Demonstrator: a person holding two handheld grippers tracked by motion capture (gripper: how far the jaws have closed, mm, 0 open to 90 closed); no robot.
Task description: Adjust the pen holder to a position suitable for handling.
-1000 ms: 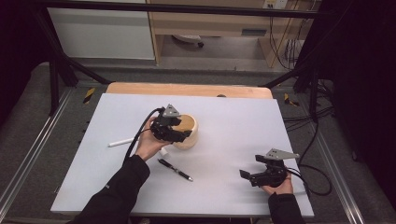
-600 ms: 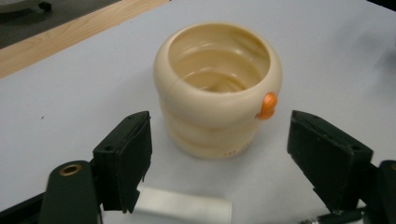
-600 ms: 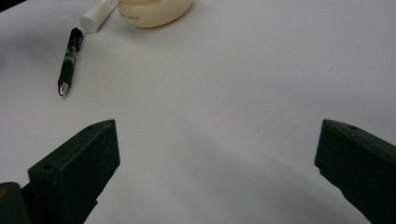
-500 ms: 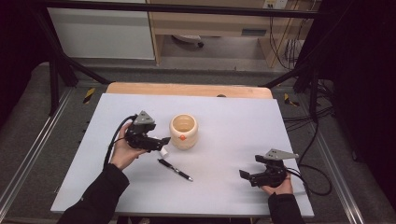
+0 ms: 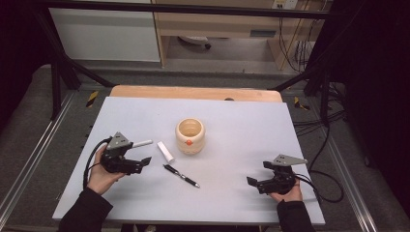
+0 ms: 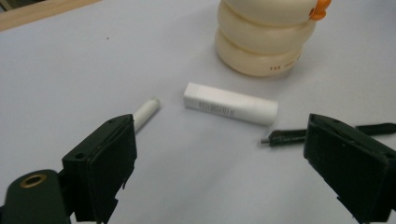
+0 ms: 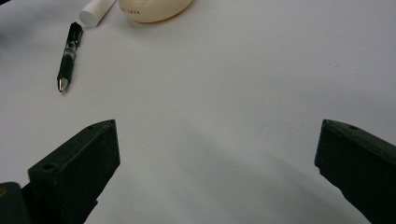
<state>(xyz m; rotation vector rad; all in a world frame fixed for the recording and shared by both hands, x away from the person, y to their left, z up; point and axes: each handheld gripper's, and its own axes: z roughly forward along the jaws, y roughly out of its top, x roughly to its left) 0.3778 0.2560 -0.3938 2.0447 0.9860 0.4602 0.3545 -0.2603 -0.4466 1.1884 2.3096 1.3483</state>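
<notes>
White tube (image 5: pixel 165 152) beside pot (image 5: pixel 190 137), pen (image 5: pixel 181 175) near (untouched)

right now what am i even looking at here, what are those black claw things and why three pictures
A person sits at a table with a hand-held two-jaw gripper in each hand. The high view looks down from above; the other two pictures come from cameras riding on each gripper. The left gripper has just been opening and holds nothing; the right gripper is open and empty too. On the table lie a cream pot, a white tube, a white stick and a black pen. The left gripper points at the tube.
</notes>
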